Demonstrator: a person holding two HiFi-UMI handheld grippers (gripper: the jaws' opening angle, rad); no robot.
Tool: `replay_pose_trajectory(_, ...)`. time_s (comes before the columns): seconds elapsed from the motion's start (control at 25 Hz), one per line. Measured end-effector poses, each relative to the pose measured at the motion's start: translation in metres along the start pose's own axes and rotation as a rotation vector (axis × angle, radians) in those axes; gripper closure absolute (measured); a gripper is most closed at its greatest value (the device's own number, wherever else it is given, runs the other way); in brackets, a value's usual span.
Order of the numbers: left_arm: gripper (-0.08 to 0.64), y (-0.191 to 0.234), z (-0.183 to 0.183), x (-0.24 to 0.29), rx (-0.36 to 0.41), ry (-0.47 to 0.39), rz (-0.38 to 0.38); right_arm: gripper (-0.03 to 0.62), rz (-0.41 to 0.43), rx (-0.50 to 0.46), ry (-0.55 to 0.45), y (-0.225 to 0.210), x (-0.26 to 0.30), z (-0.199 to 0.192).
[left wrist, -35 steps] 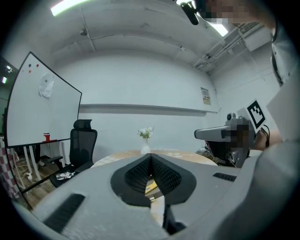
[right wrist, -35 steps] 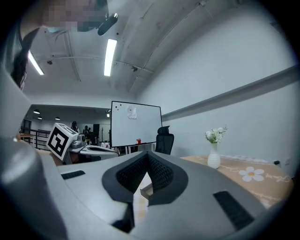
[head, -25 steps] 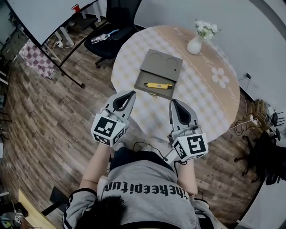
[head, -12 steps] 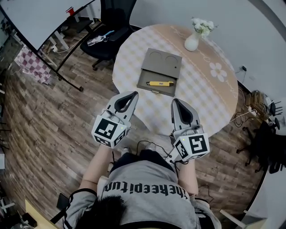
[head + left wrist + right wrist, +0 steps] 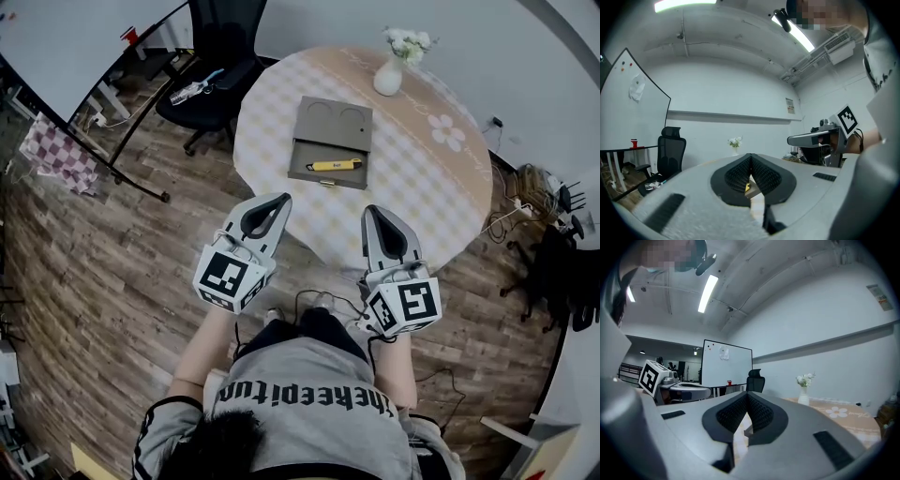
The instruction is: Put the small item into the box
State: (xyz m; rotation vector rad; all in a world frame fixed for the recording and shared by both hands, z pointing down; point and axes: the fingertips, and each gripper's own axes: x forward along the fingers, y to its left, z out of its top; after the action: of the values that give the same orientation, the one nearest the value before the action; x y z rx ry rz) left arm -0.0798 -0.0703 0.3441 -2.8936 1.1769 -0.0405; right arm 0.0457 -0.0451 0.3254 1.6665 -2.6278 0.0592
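An open grey-brown box (image 5: 330,141) lies on the round table (image 5: 422,187). A small yellow item (image 5: 335,165) rests in its near half. My left gripper (image 5: 280,199) and right gripper (image 5: 369,212) hover side by side at the table's near edge, short of the box and pointing toward it. Both are shut with nothing between the pads. In the left gripper view the jaws (image 5: 750,157) meet, and a sliver of the yellow item (image 5: 747,187) shows below them. In the right gripper view the jaws (image 5: 748,397) also meet, with a corner of the box (image 5: 748,431) beneath.
A white vase with flowers (image 5: 390,71) stands at the table's far side. A black office chair (image 5: 204,89) and a whiteboard on a stand (image 5: 84,47) are to the far left on the wooden floor. Cables and a dark chair (image 5: 553,272) lie to the right.
The box and the table now lie a little farther from both gripper tips, which keep their place in the view. The jaws stayed shut. The yellow item has not moved in the box.
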Motion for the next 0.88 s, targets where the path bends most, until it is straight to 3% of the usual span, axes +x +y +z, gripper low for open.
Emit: replay_pose_trajectory(0.88,0.545,-0.022,0.017,-0.057,0.021,-0.072,-0.111,0.586,-0.13,-0.018,-0.027,0.053,-0.056,0.001)
